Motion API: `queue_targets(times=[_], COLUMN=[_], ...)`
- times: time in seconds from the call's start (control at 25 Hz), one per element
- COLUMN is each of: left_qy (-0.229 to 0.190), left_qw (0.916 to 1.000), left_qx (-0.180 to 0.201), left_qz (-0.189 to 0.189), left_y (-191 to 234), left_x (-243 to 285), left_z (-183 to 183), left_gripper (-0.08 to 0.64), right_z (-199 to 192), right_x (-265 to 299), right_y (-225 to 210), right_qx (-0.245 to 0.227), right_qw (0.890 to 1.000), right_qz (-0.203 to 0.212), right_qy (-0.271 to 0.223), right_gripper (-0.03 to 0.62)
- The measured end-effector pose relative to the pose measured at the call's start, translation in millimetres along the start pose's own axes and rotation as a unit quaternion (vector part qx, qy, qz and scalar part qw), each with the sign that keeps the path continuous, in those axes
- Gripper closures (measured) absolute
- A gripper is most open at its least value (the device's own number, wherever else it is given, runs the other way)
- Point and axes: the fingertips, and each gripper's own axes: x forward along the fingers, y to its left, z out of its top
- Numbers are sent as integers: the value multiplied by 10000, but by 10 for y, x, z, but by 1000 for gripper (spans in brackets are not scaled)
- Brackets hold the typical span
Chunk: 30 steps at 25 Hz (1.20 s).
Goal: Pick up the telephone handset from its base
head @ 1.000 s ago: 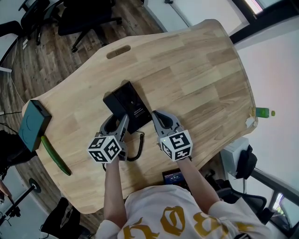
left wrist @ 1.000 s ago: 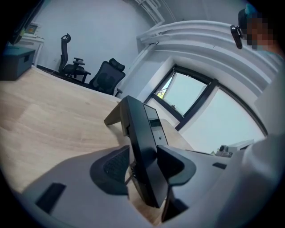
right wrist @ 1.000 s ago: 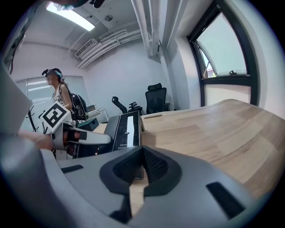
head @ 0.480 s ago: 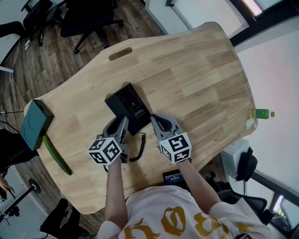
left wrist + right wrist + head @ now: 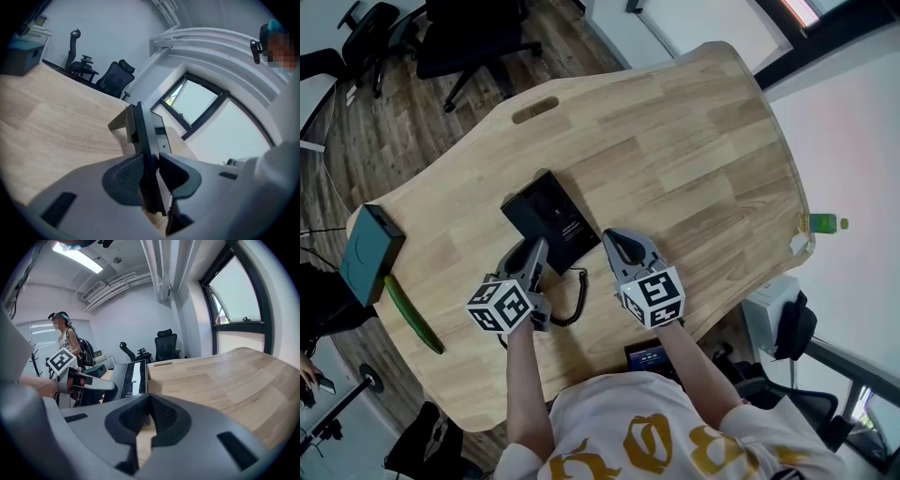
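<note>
The black telephone [image 5: 553,214] lies on the wooden table [image 5: 694,141], its coiled cord [image 5: 577,296] trailing toward me. Its handset [image 5: 146,154] appears edge-on as a dark slab between the pads of my left gripper [image 5: 150,168]. The jaws have just been closing and now press on it from both sides. In the head view the left gripper [image 5: 528,255] covers the phone's near left side. My right gripper [image 5: 615,240] rests just right of the phone. Its pads meet with nothing between them in the right gripper view [image 5: 149,420], where the telephone [image 5: 132,378] shows ahead.
A teal box [image 5: 367,249] and a long green object [image 5: 412,314] lie at the table's left edge. A green bottle [image 5: 823,223] sits past the right edge. Office chairs [image 5: 473,33] stand beyond the far side. A person [image 5: 65,341] stands in the background.
The left gripper's jaws have narrowed from wide apart onto the handset, and its marker cube has shifted slightly left. The right gripper has kept still.
</note>
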Motion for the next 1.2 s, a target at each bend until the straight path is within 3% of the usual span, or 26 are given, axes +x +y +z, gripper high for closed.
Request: queue_targets(times=[0.2,0.28,0.4,0.52,0.88,0.96,1.08,1.2], left_qy=[-24,66,110,15,-103,-23,131,177], left_qw=[9983,9988,9999,9997,9982,9996,9986,9985], left_qx=[-571,-473,-27,96,-535,-292,407,437], left_qz=[-114,-98,65,210,-259,-49,325,271], left_y=[109,110,38,28,63,105,92,63], left_x=[4,-1,-7,-33,-32,-37,-40,-20], left_z=[-27,-19,8,25,27,27,39,43], left_gripper=[425,403,445,449,465,449,418,434], right_z=[-54,-74,-81,-62,-91,-105,-118,-115], right_x=[9,6,9,21,-5,-8,-3,11], right_y=[-2,21,53,73,18,19,26,44], right_qx=[46,47,34,11,34,33,31,46], right_qw=[9999,9999,9998,9998,9998,9998,9997,9997], right_qz=[34,61,86,103,62,77,97,114], right_qy=[101,143,156,140,165,189,213,218], right_gripper=[588,588,588,588,588,588,588,588])
